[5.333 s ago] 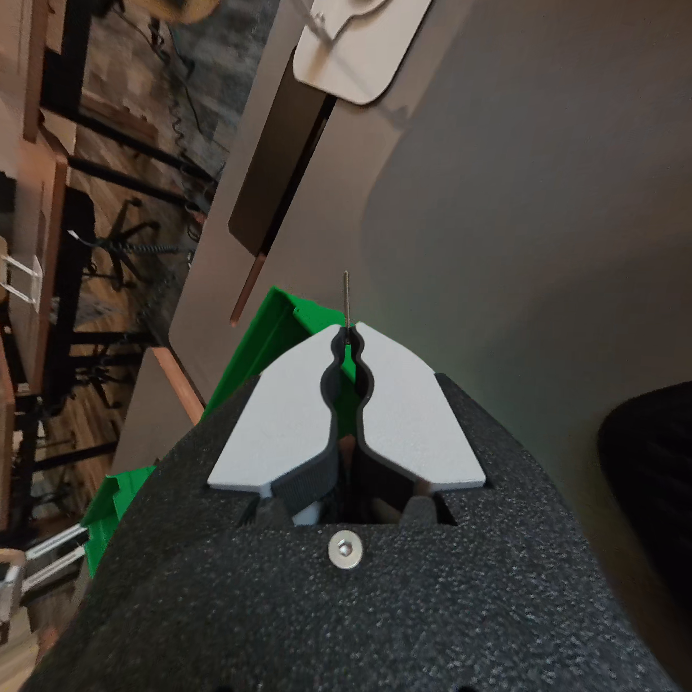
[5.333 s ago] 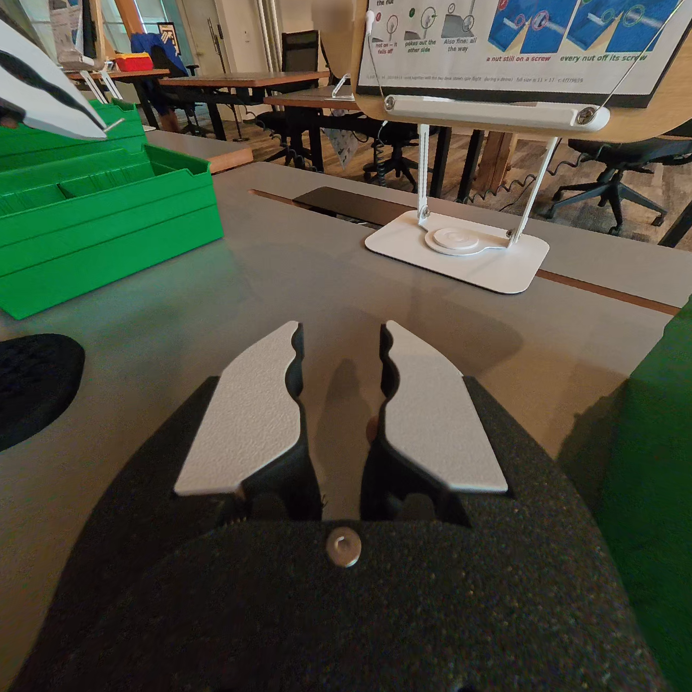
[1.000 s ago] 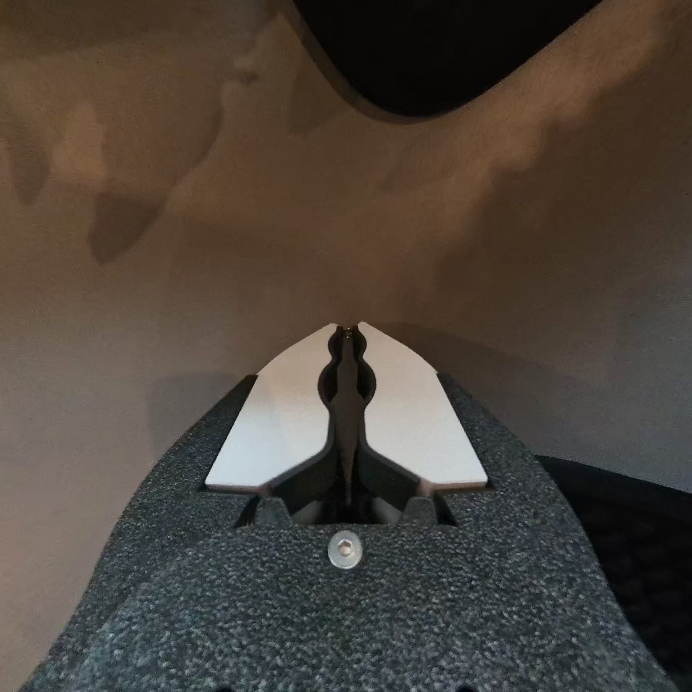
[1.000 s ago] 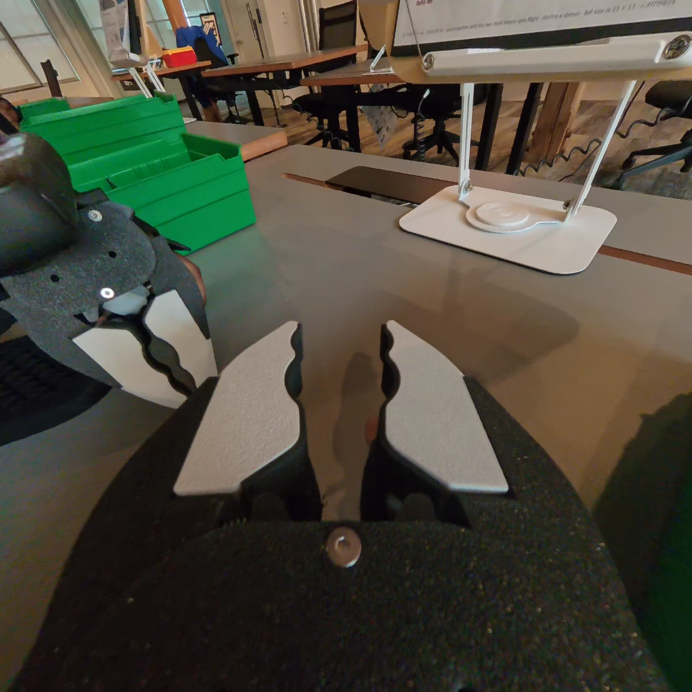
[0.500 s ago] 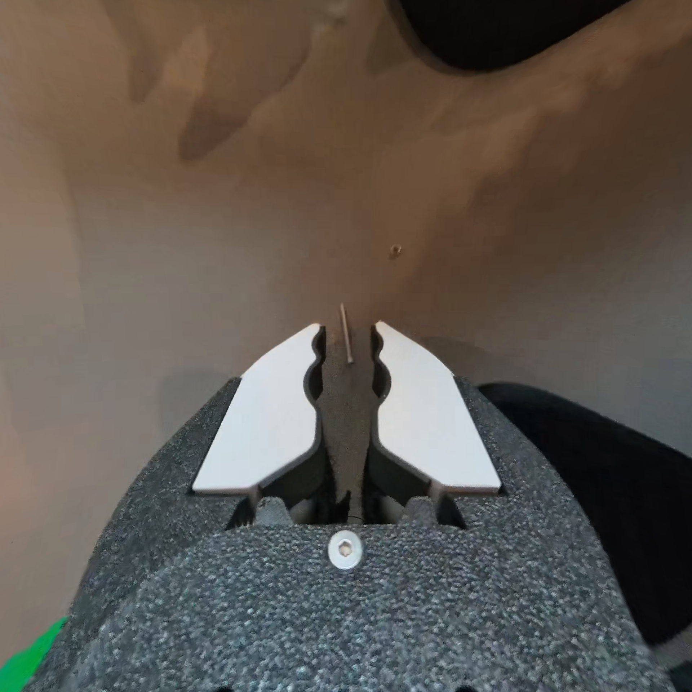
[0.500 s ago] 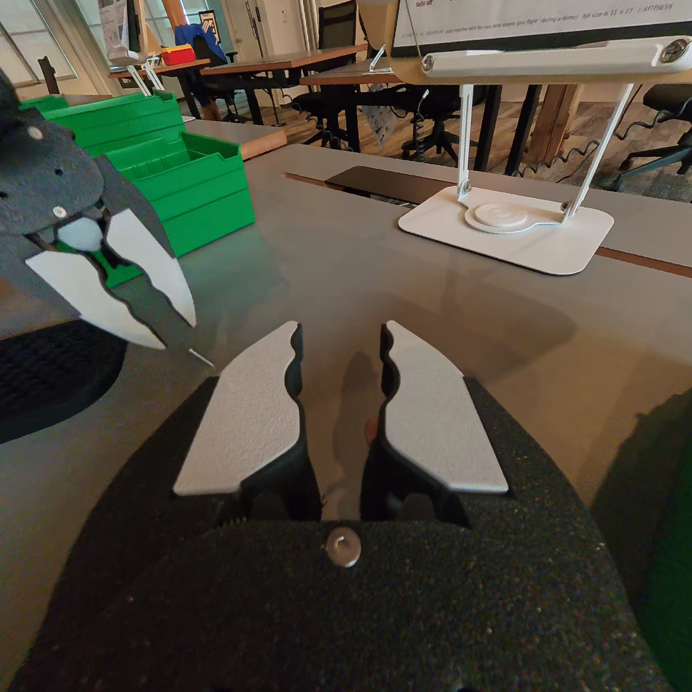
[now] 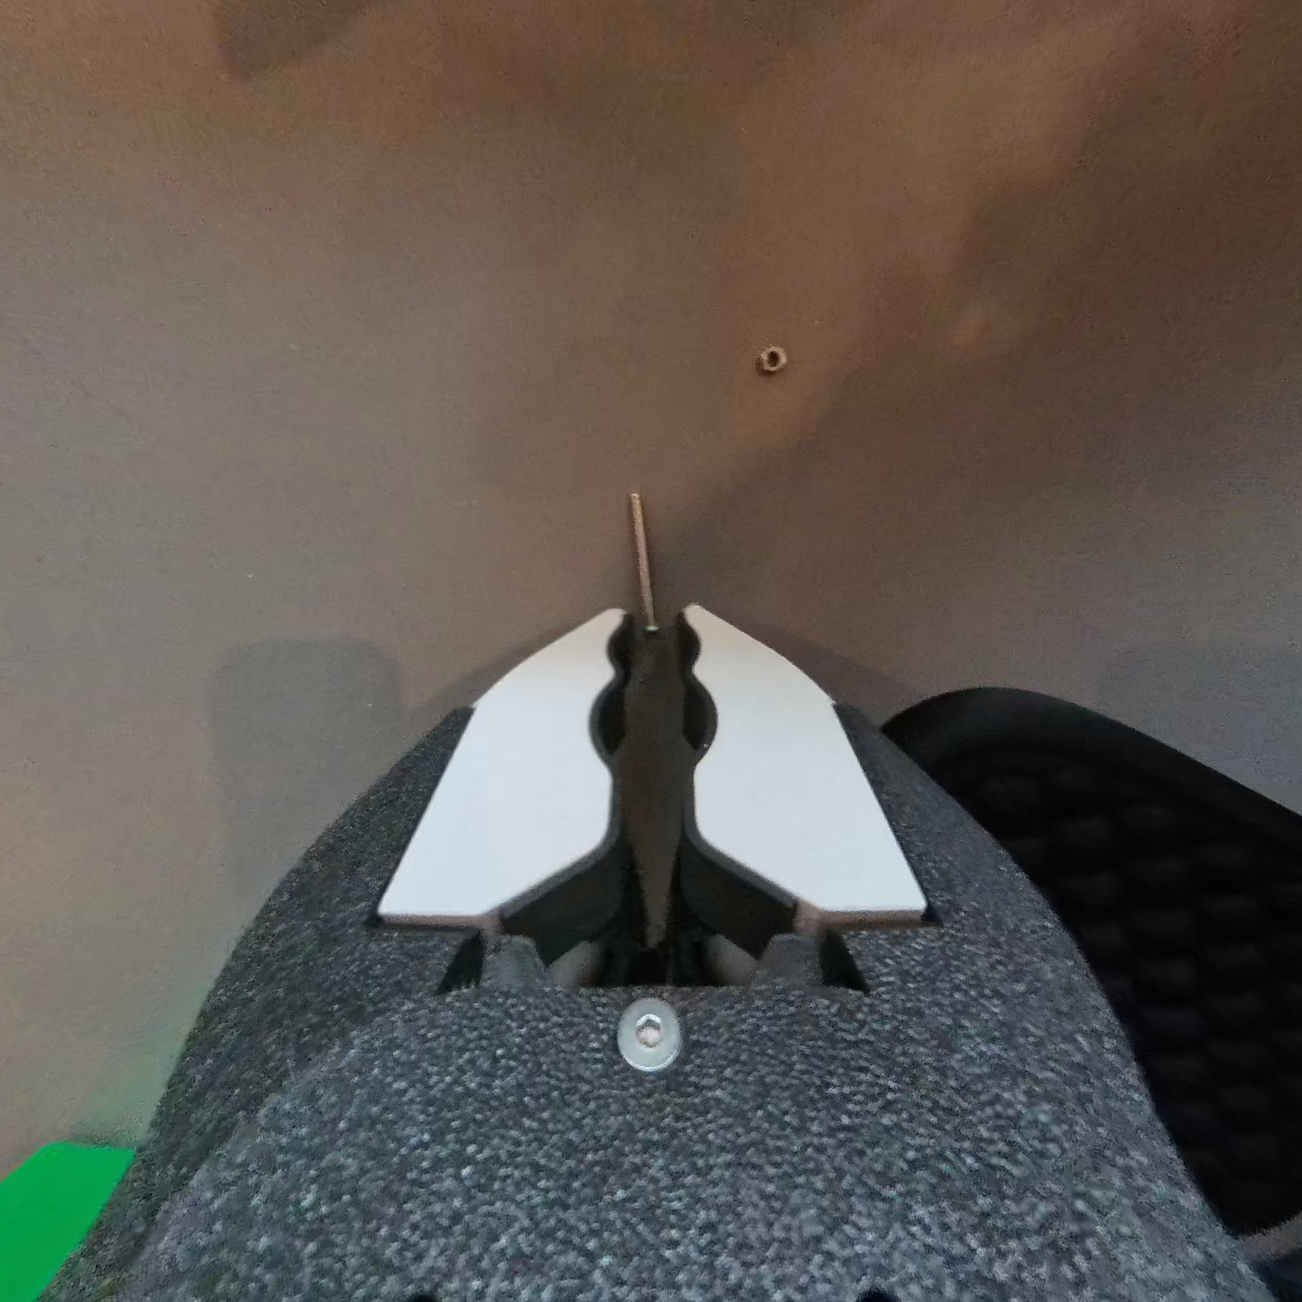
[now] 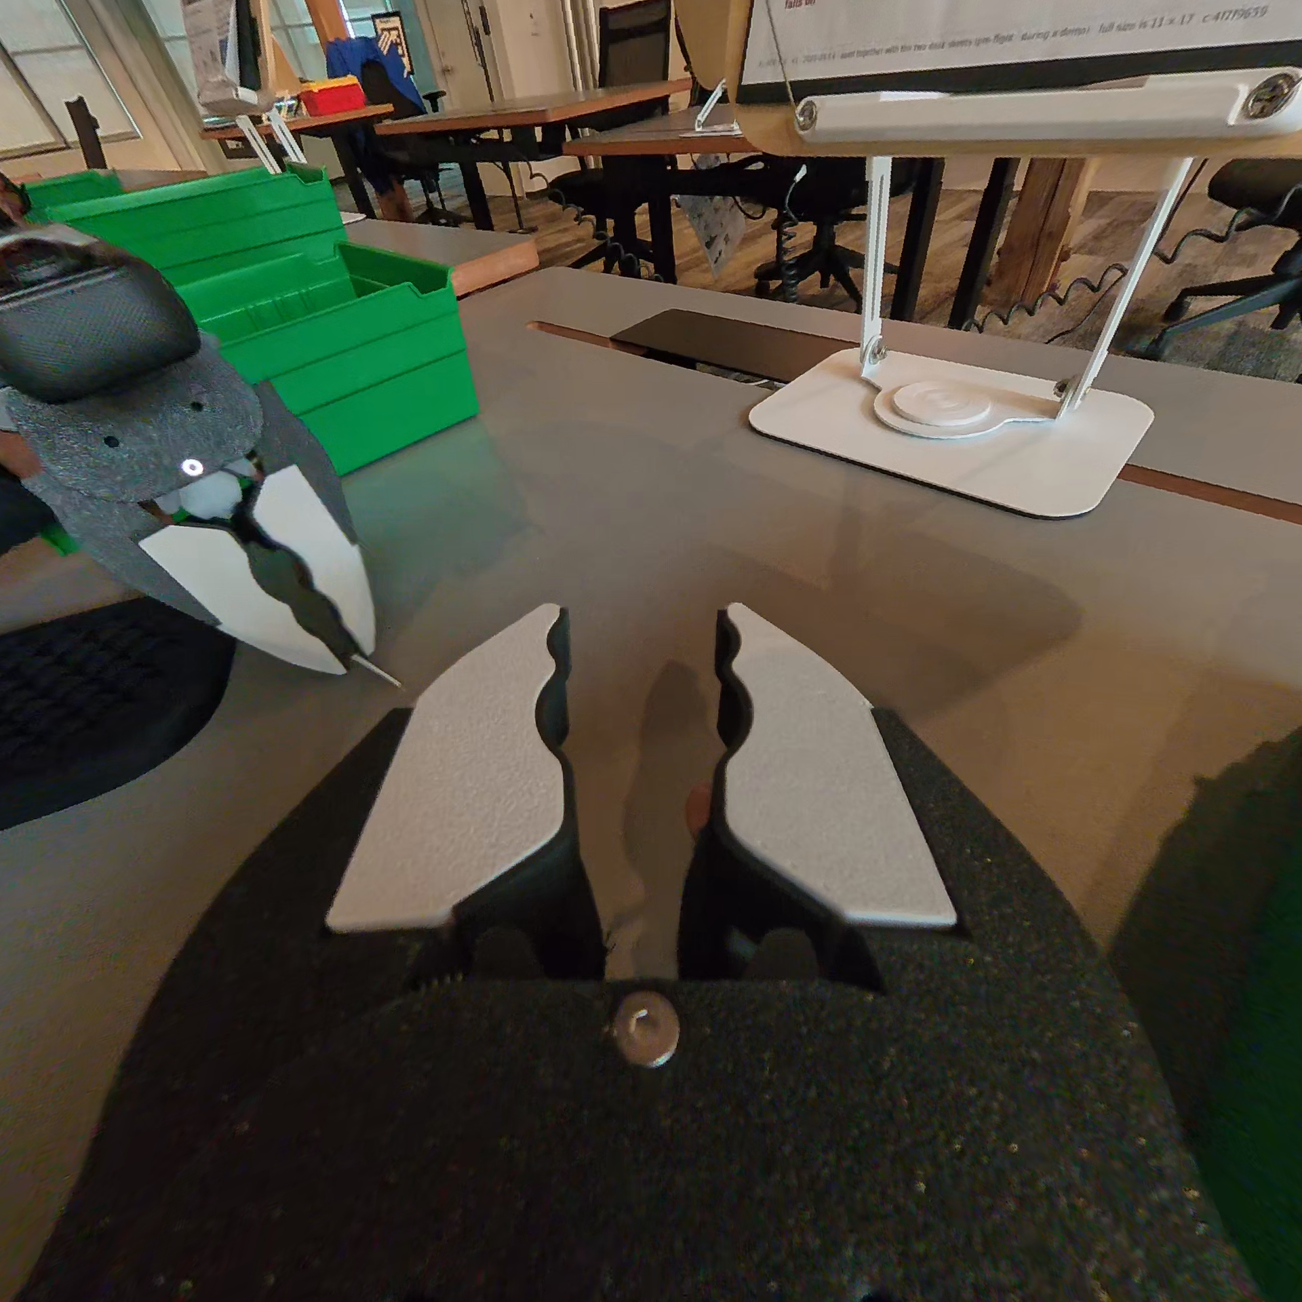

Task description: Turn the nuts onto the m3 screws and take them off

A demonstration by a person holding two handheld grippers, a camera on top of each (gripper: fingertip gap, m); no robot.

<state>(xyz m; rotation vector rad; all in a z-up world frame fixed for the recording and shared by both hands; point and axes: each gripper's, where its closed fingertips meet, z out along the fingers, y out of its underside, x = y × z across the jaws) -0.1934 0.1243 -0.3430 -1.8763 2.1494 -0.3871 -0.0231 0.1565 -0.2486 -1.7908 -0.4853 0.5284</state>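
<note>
1. The left gripper [image 7: 649, 620] stands narrowly parted around the head of a thin, silvery metal screw [image 7: 641, 556]; whether its white fingertips [image 7: 592, 627] press the screw cannot be told.
2. The screw's shaft points out over the grey tabletop [image 7: 352, 352].
3. A small brass-coloured nut [image 7: 772, 360] lies on the table, ahead and to the right.
4. The right gripper [image 8: 640, 620] hangs wide and bare above the table.
5. Stacked green plastic bins [image 8: 317, 331] stand behind the left gripper.
</note>
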